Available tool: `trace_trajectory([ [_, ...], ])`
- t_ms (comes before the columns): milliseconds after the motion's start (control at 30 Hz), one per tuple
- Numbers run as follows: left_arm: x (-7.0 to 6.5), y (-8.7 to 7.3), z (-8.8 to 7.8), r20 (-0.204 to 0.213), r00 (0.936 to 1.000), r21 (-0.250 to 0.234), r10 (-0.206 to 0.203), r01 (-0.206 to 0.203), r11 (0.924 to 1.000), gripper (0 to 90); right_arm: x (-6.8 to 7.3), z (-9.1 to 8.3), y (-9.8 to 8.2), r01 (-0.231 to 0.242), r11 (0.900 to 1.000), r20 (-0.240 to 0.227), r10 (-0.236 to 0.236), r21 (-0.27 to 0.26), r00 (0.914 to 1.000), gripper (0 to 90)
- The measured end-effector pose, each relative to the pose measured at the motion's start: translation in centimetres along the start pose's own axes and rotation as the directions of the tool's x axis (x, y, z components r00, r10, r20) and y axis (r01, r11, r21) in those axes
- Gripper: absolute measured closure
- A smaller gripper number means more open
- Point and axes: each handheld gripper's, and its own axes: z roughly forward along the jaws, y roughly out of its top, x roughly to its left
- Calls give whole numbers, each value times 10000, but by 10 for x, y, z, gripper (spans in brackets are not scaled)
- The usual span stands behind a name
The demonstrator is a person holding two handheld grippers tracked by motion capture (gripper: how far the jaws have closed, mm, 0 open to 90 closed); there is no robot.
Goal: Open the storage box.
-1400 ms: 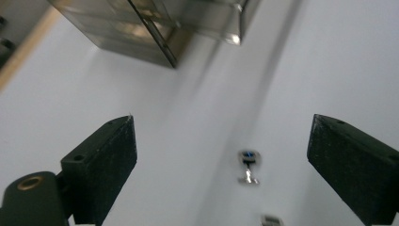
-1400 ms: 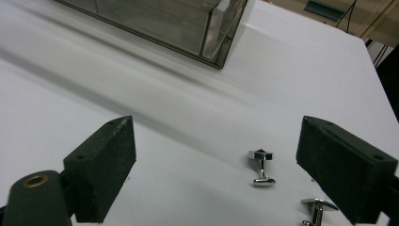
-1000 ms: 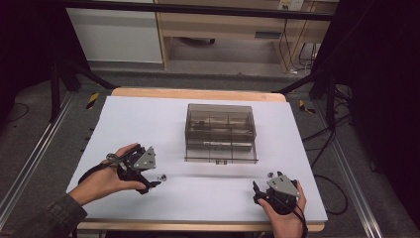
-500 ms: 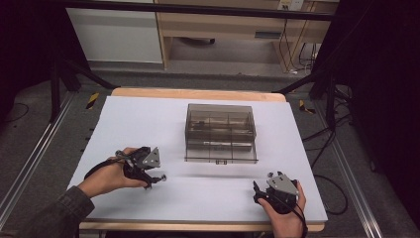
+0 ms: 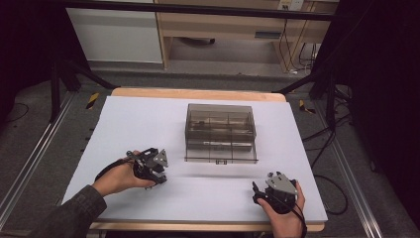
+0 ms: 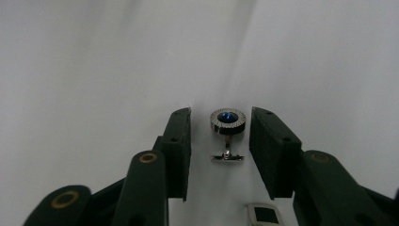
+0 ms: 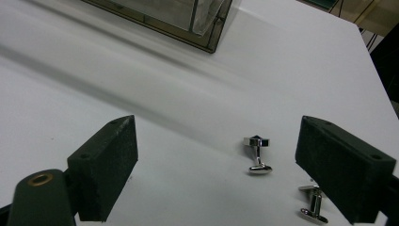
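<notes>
A silver cufflink with a round blue face (image 6: 227, 120) stands on the white table between the pads of my left gripper (image 6: 220, 123). The jaws have just been closing, and a narrow gap still shows on each side of the cufflink. A second cufflink with a dark square face (image 6: 263, 214) lies just below it. In the high view the left gripper (image 5: 159, 177) sits low over the table at the front left. My right gripper (image 7: 216, 127) stands wide open at the front right (image 5: 260, 191), with two silver cufflinks (image 7: 257, 153) (image 7: 313, 205) on the table ahead of its right jaw.
A smoky clear box with compartments (image 5: 220, 131) sits in the middle of the white table top (image 5: 129, 124), its lid lying open toward the front. Its corner shows in the right gripper view (image 7: 197, 23). The table's front wooden edge (image 5: 198, 227) runs just below both hands.
The left hand has shifted a little to the right and sunk toward the table. The right hand has kept still.
</notes>
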Motion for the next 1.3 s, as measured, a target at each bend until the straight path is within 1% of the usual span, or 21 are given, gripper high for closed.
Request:
trace_trajectory([
  [67, -1, 1, 1, 63, 10000, 58, -2, 1, 10000, 645, 0, 0, 0, -10, 10000, -20, 10, 20, 10000, 137],
  [133, -1, 1, 0, 60, 10000, 78, -36, 36, 10000, 651, 0, 0, 0, -11, 10000, -19, 11, 25, 10000, 137],
  [267, 0, 1, 1, 194, 9997, 41, -146, 146, 9999, 724, 0, 0, 0, 6, 10000, -65, -6, 46, 10000, 137],
  [400, 0, 1, 1, 206, 9997, 25, -132, 132, 9999, 727, 0, 0, 0, -5, 10000, -56, 6, 52, 10000, 137],
  [533, 0, 1, -1, 93, 9999, 11, -75, 75, 10000, 728, 0, 0, 0, -20, 10000, -66, 20, 42, 10000, 137],
  [600, 0, 0, -5, 27, 9999, -120, -137, 137, 9998, 728, 0, 0, 0, 0, 10000, -58, 0, 48, 10000, 137],
  [767, 0, 1, -22, -187, 9997, -490, -152, 142, 9987, 728, 0, 0, 0, 6, 10000, -40, -6, 34, 10000, 136],
  [800, 0, 2, -27, -241, 9997, -545, -79, 66, 9985, 728, 1, 0, 0, 0, 10000, -51, 0, 31, 10000, 136],
  [833, -1, 3, -34, -322, 9994, -693, -115, 93, 9975, 728, 1, 0, 0, 1, 10000, -37, -1, 45, 10000, 136],
  [900, -2, 7, -45, -467, 9989, -890, -41, -1, 9960, 729, 1, 0, 0, 37, 10000, -31, -37, 34, 10000, 135],
  [933, -2, 9, -51, -536, 9986, -1013, -19, -35, 9948, 729, 1, 0, 0, 45, 10000, -22, -45, 34, 10000, 135],
  [1033, -2, 16, -64, -742, 9972, -1210, 103, -193, 9925, 729, 1, 0, 0, 48, 10000, 8, -48, 38, 10000, 135],
  [1133, 0, 25, -75, -877, 9959, -1403, 206, -328, 9896, 729, 1, 0, 0, 28, 10000, 25, -28, 17, 10000, 146],
  [1200, 1, 31, -80, -1001, 9947, -1527, 233, -385, 9875, 729, 1, 0, 1, 19, 10000, 30, -19, 32, 10000, 167],
  [1300, 4, 40, -88, -1087, 9934, -1544, 369, -536, 9866, 729, 1, 0, 1, 33, 10000, 67, -33, 10, 10000, 211],
])
